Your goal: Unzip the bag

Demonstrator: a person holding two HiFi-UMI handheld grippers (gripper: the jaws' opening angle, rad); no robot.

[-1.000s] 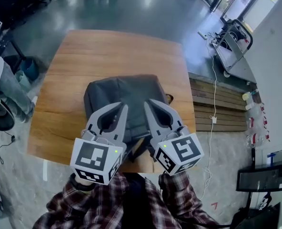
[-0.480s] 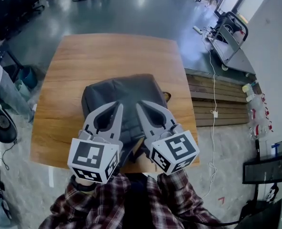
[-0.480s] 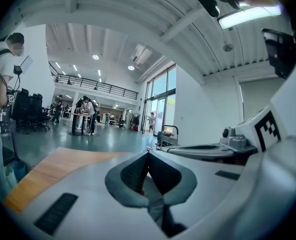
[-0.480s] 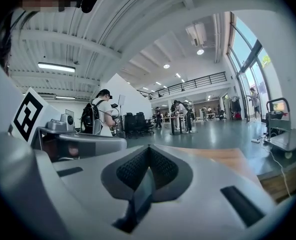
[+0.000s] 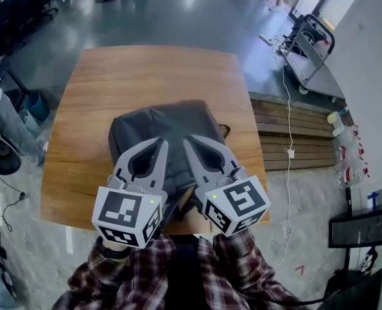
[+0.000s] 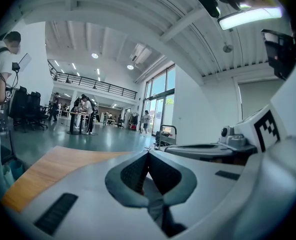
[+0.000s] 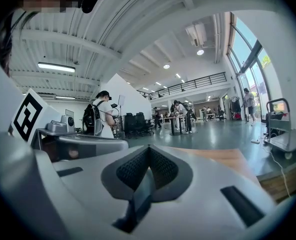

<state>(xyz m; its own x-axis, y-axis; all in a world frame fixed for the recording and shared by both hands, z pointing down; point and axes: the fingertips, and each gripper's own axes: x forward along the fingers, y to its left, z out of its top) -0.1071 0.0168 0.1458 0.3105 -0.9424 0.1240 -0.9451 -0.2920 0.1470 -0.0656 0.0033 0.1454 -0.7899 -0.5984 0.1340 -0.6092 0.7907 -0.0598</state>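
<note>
Dark grey fabric backpack (image 5: 162,124) flat on brown wooden table (image 5: 146,70), at 12 o'clock. Over its near half, left grey two-jaw gripper (image 5: 160,143) at 7 o'clock, right gripper (image 5: 192,140) at 5 o'clock; both clenched, grasping nothing.

The left gripper (image 5: 162,143) and right gripper (image 5: 190,141) are pale grey, tapering to points lined with dark ribbed pads (image 7: 160,169). Each carries a black-and-white marker cube, with a green light at 1 o'clock on the left cube (image 5: 128,215) and at 10 o'clock on the right cube (image 5: 237,205). The sleeves (image 5: 117,281) are red-and-dark plaid.
</note>
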